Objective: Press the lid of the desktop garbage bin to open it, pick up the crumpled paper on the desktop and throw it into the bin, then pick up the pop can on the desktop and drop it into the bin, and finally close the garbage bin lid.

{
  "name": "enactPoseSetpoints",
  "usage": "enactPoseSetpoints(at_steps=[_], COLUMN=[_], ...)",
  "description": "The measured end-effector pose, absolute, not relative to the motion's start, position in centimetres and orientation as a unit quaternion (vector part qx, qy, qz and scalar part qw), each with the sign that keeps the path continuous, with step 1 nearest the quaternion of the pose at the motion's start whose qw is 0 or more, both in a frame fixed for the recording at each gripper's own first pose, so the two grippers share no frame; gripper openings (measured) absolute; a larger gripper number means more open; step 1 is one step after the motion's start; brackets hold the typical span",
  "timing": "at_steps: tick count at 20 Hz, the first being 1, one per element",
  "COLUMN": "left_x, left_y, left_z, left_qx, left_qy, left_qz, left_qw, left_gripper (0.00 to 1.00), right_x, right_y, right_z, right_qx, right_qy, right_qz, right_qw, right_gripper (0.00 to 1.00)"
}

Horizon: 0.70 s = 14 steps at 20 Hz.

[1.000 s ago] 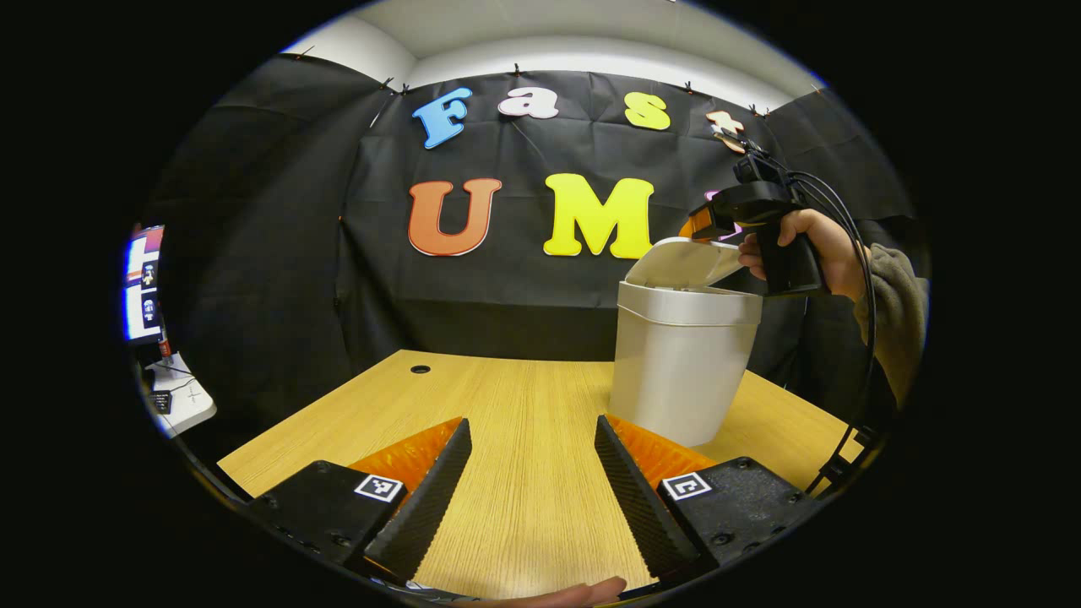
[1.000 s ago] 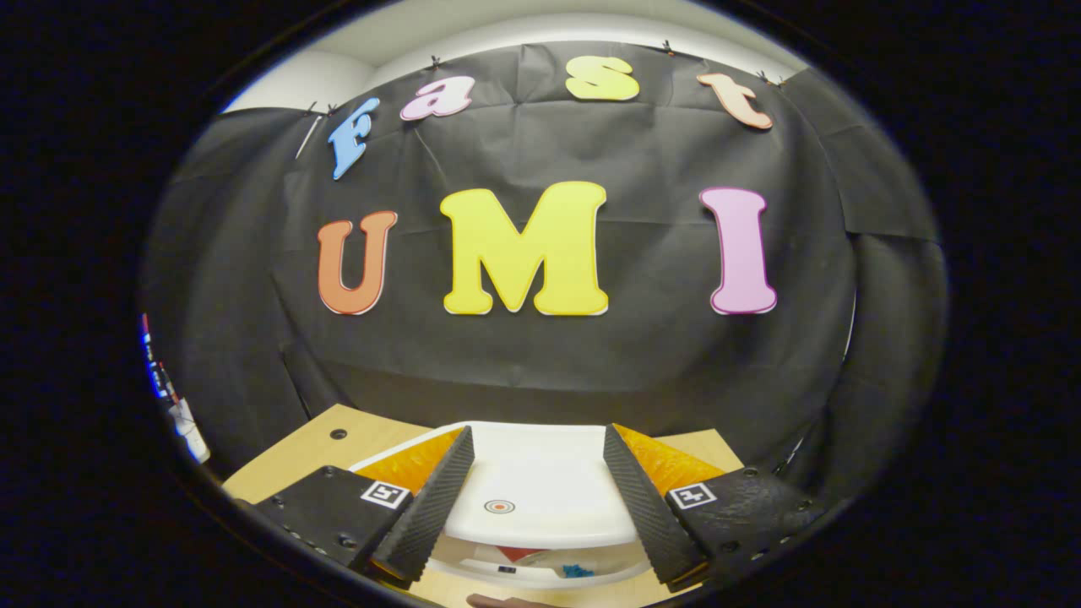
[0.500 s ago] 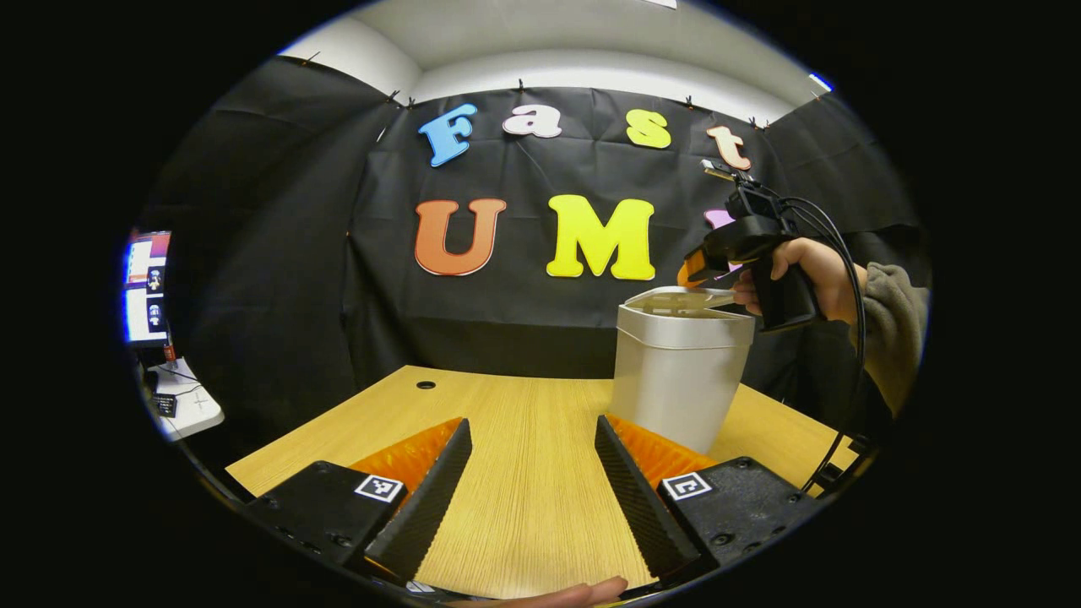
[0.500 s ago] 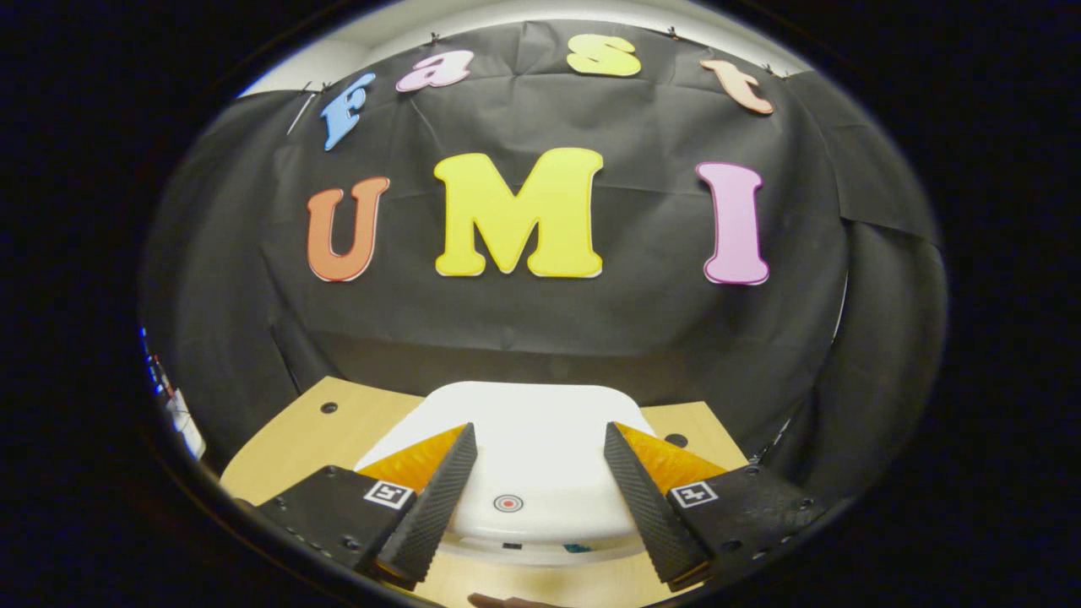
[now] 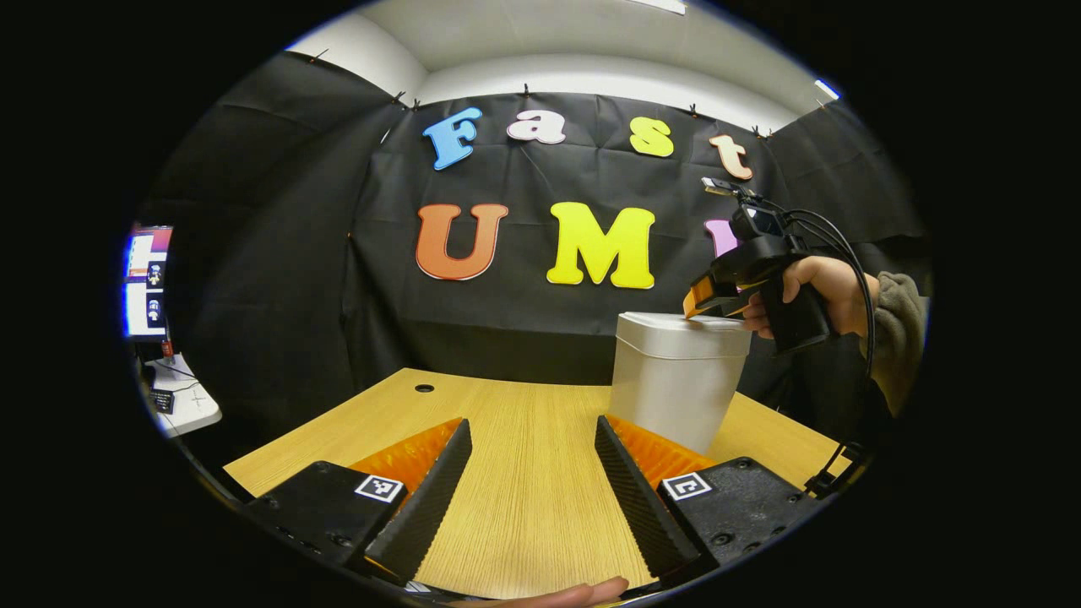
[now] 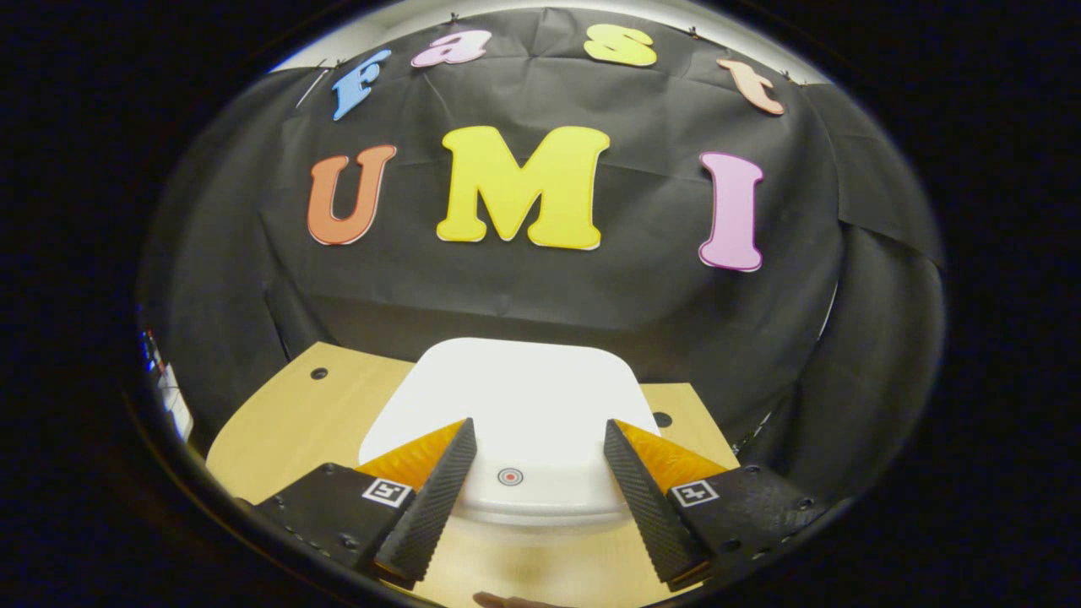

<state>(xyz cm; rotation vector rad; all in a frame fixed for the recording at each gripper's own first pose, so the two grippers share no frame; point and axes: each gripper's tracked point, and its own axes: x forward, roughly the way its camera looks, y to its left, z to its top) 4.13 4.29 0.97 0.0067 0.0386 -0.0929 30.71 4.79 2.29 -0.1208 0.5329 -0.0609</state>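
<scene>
Now bin lid flat, contents hidden, under right gripper's spread fingers; left gripper likewise agape

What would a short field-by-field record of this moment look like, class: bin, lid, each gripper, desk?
bin: pale desktop garbage bin standing upright on the desk
lid: white lid down flat on the bin
right gripper: right gripper open, over the lid's front edge
left gripper: left gripper open, holding nothing, low over the desk
desk: wooden desk
</scene>
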Motion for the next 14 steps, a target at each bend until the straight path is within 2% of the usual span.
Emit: enactPoseSetpoints(at_steps=[8, 14], left_x=[3.9, 4.1], left_y=[3.8, 3.6], left_z=[1.0, 0.5], left_qx=[0.005, 0.000], left_qy=[0.017, 0.026], left_qz=[-0.057, -0.059], left_qw=[0.998, 0.998], left_gripper=[0.95, 0.95], right_x=[29.8, 29.7], right_y=[4.7, 4.5], right_z=[1.6, 1.1], right_qx=[-0.014, -0.019], right_qy=[0.254, 0.209], right_qz=[0.015, 0.021], right_qw=[0.967, 0.977], right_gripper=[0.95, 0.96])
